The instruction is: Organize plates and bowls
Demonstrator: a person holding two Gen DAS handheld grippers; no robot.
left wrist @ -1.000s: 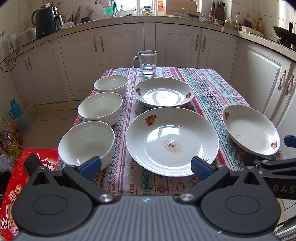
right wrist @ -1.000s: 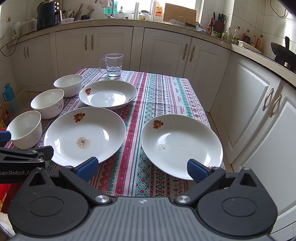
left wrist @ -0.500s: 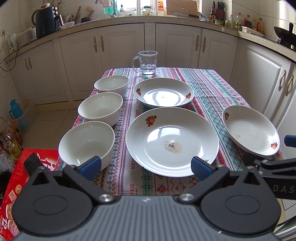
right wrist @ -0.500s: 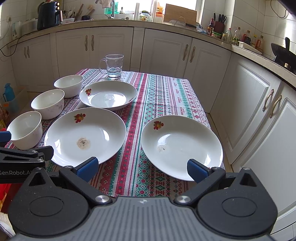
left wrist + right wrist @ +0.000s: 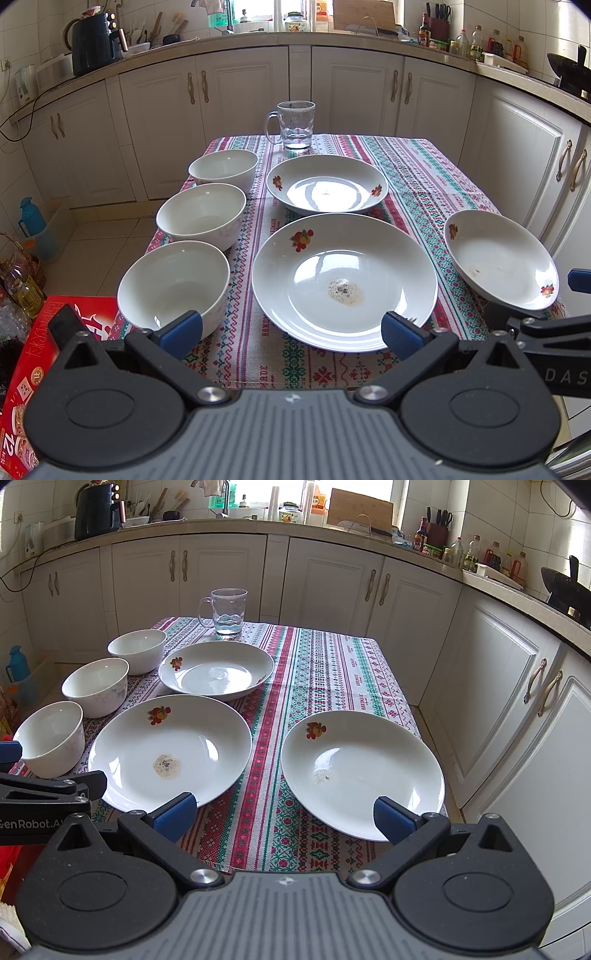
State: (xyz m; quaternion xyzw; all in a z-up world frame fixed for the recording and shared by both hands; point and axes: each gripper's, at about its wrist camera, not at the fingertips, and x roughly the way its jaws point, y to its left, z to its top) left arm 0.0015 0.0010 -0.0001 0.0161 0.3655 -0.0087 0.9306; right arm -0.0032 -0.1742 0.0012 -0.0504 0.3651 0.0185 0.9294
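Three white bowls stand in a column along the table's left side: near bowl, middle bowl, far bowl. Three white plates with flower prints lie on the patterned cloth: a large near plate with a crumb stain, a far plate, and a right plate. My left gripper is open at the table's front edge, before the near bowl and large plate. My right gripper is open too, in front of the right plate and holding nothing.
A glass mug with a little water stands at the far edge of the table. White cabinets wrap the back and right. A red box and bottles sit on the floor at left.
Both grippers have shifted slightly; the right view has crept a little toward the table. Nothing on the table moved.
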